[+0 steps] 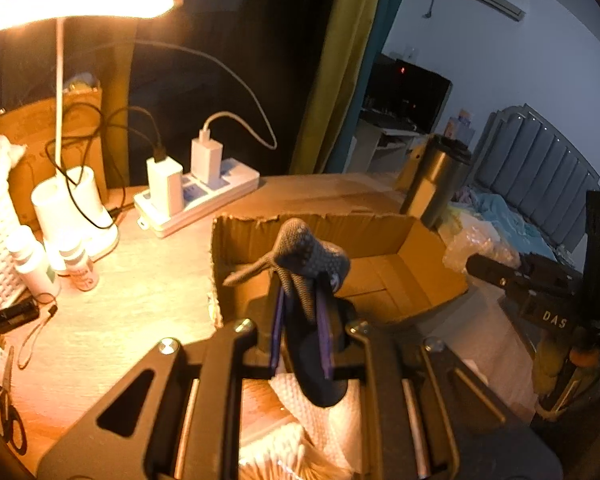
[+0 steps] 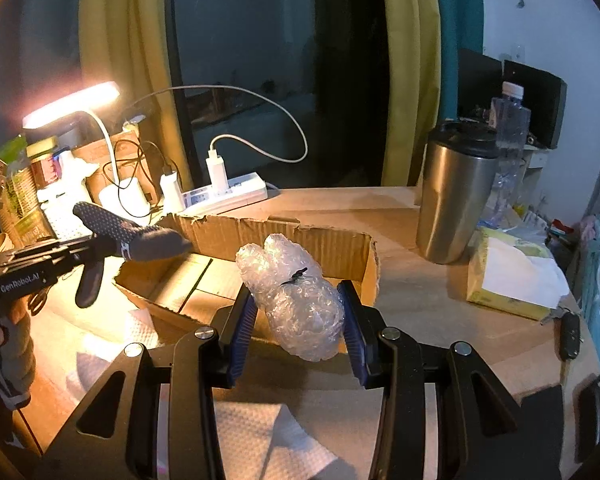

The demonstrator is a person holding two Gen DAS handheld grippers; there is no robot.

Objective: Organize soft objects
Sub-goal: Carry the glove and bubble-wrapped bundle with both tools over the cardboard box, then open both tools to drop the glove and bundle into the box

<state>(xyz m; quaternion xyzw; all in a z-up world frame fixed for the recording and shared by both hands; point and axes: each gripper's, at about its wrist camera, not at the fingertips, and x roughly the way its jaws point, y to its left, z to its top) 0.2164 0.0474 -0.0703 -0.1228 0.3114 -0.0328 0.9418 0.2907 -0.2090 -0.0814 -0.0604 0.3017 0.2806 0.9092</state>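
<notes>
My left gripper [image 1: 302,316] is shut on a dark grey knitted glove [image 1: 306,264] and holds it above the near wall of an open cardboard box [image 1: 420,256]. The glove also shows in the right wrist view [image 2: 136,240], held by the left gripper [image 2: 88,254] over the box's left end. My right gripper [image 2: 298,316] is shut on a bundle of clear bubble wrap [image 2: 296,300] tied with a black band, just above the near edge of the box [image 2: 340,248]. The right gripper shows at the right in the left wrist view [image 1: 500,276].
A lit desk lamp [image 1: 80,0], a white power strip with chargers [image 1: 196,196], small bottles [image 1: 76,264] and scissors [image 1: 8,420] are at the left. A steel tumbler [image 2: 456,196], a tissue pack [image 2: 512,272] and a water bottle [image 2: 508,120] stand right. Paper towels [image 2: 252,432] lie near me.
</notes>
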